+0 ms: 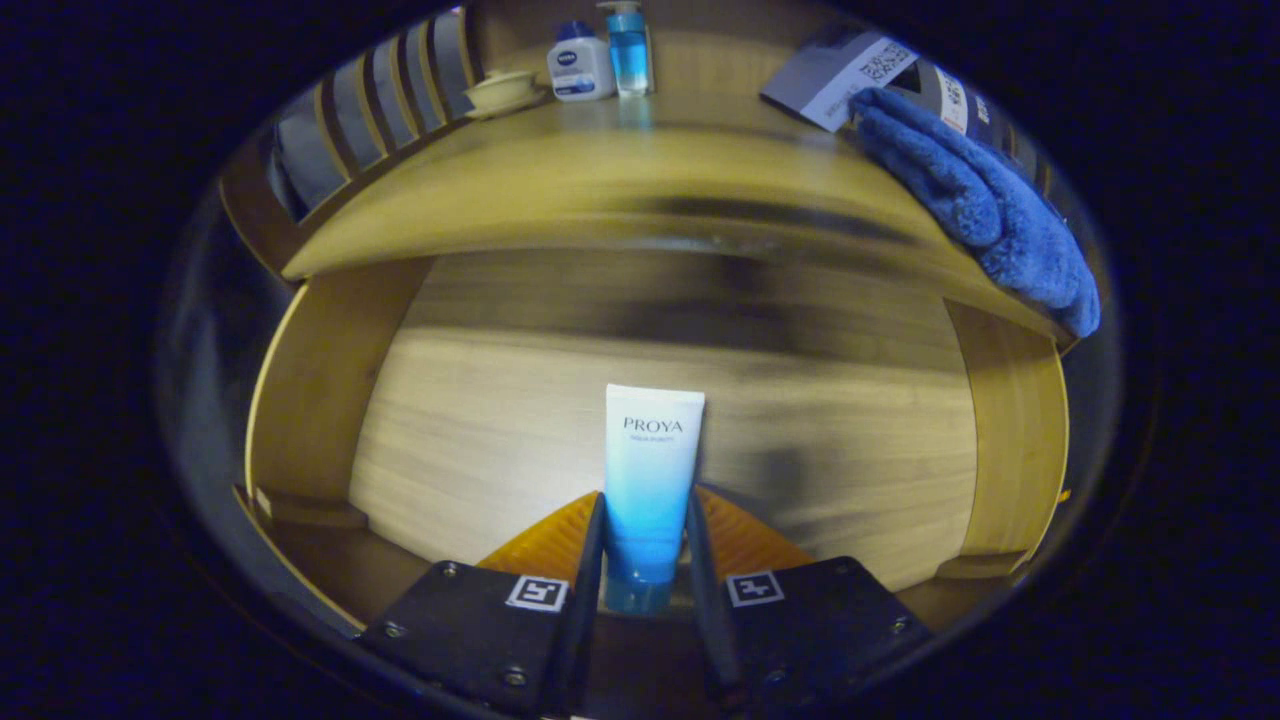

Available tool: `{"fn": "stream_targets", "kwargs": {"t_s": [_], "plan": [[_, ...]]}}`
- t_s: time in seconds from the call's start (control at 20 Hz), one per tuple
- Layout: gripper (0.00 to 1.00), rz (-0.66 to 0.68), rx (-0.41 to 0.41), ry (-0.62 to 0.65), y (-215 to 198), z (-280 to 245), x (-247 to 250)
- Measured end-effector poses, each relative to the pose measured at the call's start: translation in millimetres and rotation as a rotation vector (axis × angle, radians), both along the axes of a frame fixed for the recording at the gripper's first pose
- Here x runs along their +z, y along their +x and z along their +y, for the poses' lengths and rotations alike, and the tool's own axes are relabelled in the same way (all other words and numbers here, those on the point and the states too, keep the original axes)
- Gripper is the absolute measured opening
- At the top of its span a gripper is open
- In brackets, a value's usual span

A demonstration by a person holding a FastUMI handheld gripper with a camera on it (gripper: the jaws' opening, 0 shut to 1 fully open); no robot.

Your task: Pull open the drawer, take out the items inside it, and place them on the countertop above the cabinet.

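A white-to-blue cosmetic tube (650, 470) stands out from between the two fingers of my gripper (645, 515), which is shut on its lower, blue half. The tube's clear cap end sits deep between the fingers. Beneath and beyond the tube lies the open wooden drawer (500, 420), its pale floor bare around the tube. Above the drawer runs the wooden countertop (600, 170) of the cabinet.
On the countertop's far side stand a white lotion bottle (581, 65), a blue pump bottle (629, 50) and a small cream dish (500, 92). A blue cloth (975, 200) hangs over the counter's right edge beside a printed card (850, 70). Drawer side walls (320, 380) rise left and right.
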State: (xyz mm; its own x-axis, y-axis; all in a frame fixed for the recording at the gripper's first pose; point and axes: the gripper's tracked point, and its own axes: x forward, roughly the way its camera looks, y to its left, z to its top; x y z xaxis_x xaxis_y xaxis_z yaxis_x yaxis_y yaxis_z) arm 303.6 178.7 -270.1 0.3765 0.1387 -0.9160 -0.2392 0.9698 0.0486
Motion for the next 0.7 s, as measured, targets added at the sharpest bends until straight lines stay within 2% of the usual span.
{"fn": "stream_targets", "kwargs": {"t_s": [0.35, 0.55, 0.7], "plan": [[0.43, -0.168, 0.017, 0.113, 7, 14, 85], [0.43, -0.284, -0.013, 0.083, 59, 12, 111], [0.43, -0.35, -0.036, 0.037, 101, 8, 113]]}}
